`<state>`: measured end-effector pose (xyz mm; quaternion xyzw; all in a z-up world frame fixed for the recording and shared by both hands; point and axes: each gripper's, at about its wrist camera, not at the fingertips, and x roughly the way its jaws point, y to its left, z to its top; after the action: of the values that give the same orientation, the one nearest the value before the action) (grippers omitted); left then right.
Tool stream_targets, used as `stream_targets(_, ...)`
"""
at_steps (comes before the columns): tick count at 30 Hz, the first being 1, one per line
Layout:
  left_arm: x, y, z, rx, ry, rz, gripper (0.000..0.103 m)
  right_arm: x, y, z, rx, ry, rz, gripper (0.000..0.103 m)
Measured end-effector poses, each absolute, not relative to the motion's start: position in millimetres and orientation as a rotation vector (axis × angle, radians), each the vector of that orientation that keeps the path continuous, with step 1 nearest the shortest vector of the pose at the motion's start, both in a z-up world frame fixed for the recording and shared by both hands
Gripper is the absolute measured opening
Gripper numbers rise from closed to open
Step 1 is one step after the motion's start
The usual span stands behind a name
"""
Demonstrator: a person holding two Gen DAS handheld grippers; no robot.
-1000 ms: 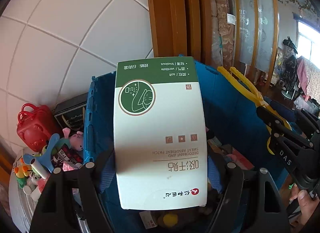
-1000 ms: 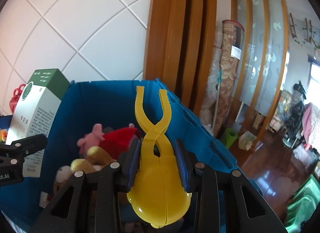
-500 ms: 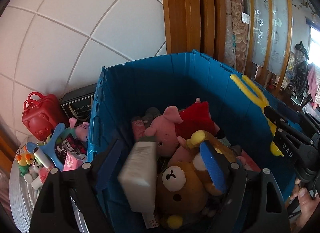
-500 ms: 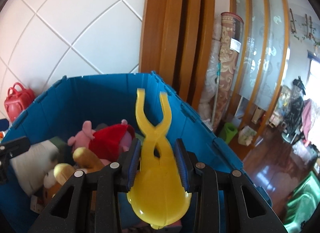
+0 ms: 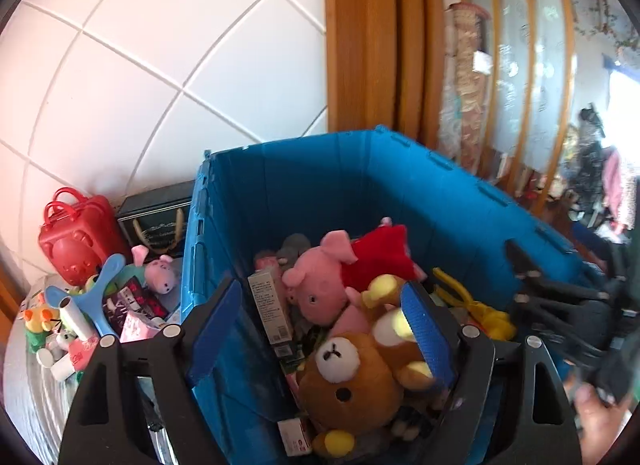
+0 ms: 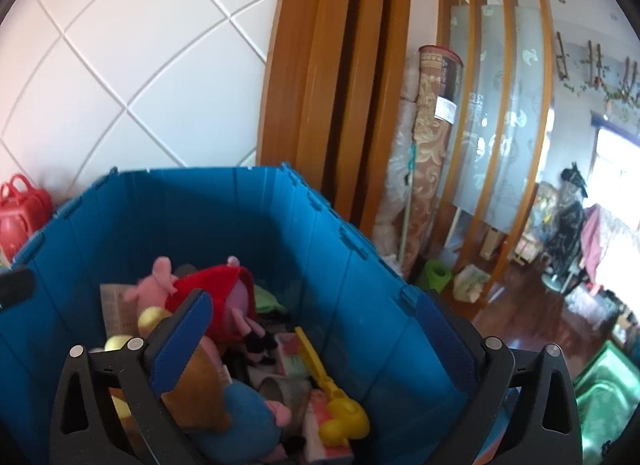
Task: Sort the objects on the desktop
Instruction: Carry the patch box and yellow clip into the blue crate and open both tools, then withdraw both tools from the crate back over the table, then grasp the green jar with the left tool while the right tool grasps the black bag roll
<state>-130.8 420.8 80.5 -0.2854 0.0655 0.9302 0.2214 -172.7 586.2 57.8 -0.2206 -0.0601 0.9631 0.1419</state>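
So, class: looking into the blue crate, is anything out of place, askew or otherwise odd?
Nothing is damaged or spilled. The blue crate holds a loose jumble: the pale box stands tilted against the pink pig plush, and the yellow tongs lie slanted across other items.

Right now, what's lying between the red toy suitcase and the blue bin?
In the left wrist view, a dark gift bag with rope handles and a small pink pig plush sit between the red toy suitcase and the blue bin.
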Motion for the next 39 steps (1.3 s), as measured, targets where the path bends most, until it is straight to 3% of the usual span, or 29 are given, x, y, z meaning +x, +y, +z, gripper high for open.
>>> stream_targets(2,-120,408,91,-0.727,0.165,2.58,0.084,-166,577,61,-0.649,-0.188,2.781,0.103)
stream_targets(4,-109,390,103,-0.644,0.144,2.624,0.101,-156,563,67,-0.635,-0.2,2.796,0.103)
stream_targets(5,-105,381,107,-0.609,0.13,2.645,0.102,-152,556,70,-0.627,-0.21,2.798,0.103)
stream_targets(10,-99,326,109,-0.561,0.092,2.708,0.102,-129,506,87,-0.581,-0.264,2.847,0.103)
stream_targets(21,-128,141,67,-0.76,0.136,2.948,0.102,-102,366,108,-0.539,-0.145,3.21,0.103)
stream_targets(27,-145,49,9,-0.978,0.153,2.996,0.102,-135,278,63,-0.737,-0.147,3.305,0.103)
stream_targets(36,-176,-47,-92,-1.273,0.104,2.968,0.102,-195,189,-54,-1.214,-0.336,3.184,0.103)
stream_targets(39,-190,-60,-118,-1.341,0.036,2.938,0.095,-212,177,-88,-1.323,-0.368,3.124,0.103)
